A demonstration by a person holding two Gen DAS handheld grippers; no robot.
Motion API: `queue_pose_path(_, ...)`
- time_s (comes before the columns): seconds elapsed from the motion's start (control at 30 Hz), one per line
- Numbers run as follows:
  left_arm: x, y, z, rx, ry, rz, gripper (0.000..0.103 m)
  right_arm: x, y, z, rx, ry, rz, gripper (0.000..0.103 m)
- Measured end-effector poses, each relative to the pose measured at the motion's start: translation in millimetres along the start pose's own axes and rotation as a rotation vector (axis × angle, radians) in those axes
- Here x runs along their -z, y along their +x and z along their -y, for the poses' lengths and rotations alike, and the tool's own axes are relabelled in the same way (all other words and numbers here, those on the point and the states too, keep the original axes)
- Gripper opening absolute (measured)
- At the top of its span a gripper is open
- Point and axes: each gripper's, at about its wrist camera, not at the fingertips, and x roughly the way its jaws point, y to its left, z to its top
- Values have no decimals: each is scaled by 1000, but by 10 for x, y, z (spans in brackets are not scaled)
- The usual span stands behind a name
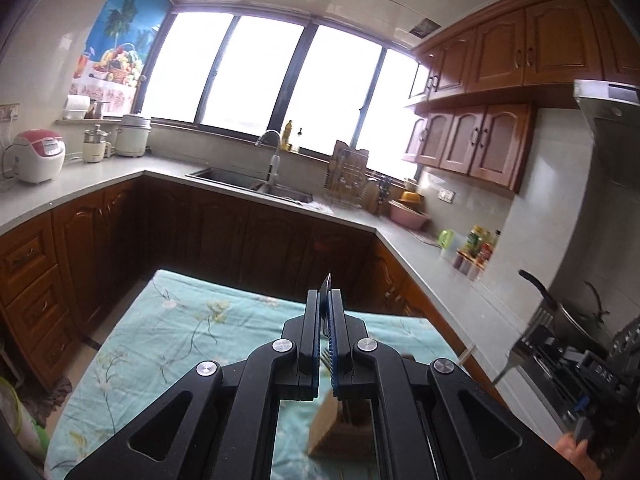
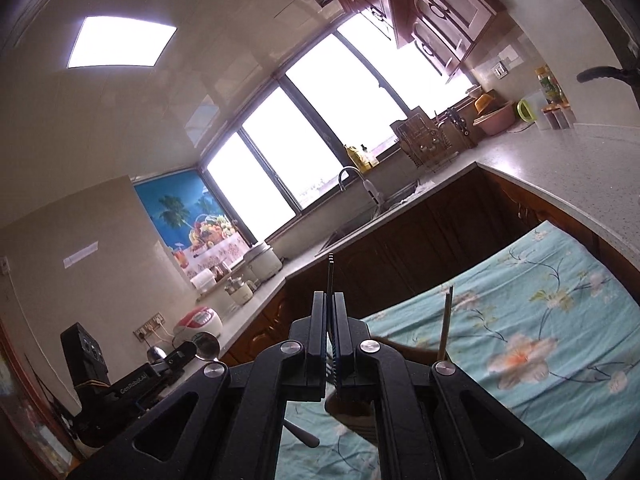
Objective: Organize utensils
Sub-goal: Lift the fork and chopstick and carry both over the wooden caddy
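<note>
Two utensils are held aloft, one clamped in each gripper. At lower centre, the left gripper (image 1: 325, 300) pinches a spoon (image 1: 326, 285) edge-on; the right gripper (image 2: 330, 300) pinches a fork (image 2: 330, 270) the same way. A wooden holder (image 1: 340, 426) sits below on the floral cloth (image 1: 168, 332). Lowering each upright, slowly, should seat them. Only the right view shows the spoon's bowl; only the left shows the fork's tines.

A wooden holder (image 1: 340, 428) stands on the tablecloth (image 1: 168, 332) at lower centre; counter (image 1: 352, 218) and sink (image 1: 248, 182) lie behind.
</note>
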Motion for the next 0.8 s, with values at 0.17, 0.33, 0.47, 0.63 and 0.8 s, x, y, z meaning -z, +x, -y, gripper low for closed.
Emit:
queue_pose_path(0.17, 116, 290, 110, -46, -5, 13, 2, -27, 167, 78, -6, 2, 19, 2)
queue_pose_path(0.33, 317, 599, 256, -88, 16, -4, 2, 61, 353, 209, -5, -3, 8, 2)
queue_pose_path(0.47, 452, 775, 345, -98, 33, -22, 2, 210, 468, 362, 10, -6, -11, 2)
queue_pose_path(0.63, 550, 977, 421, -94, 67, -53, 2, 354, 572, 581, 36, 28, -50, 2)
queue_pose_path(0.8, 534, 1092, 373, -74, 90, -80, 2, 456, 613, 681, 59, 41, -76, 2)
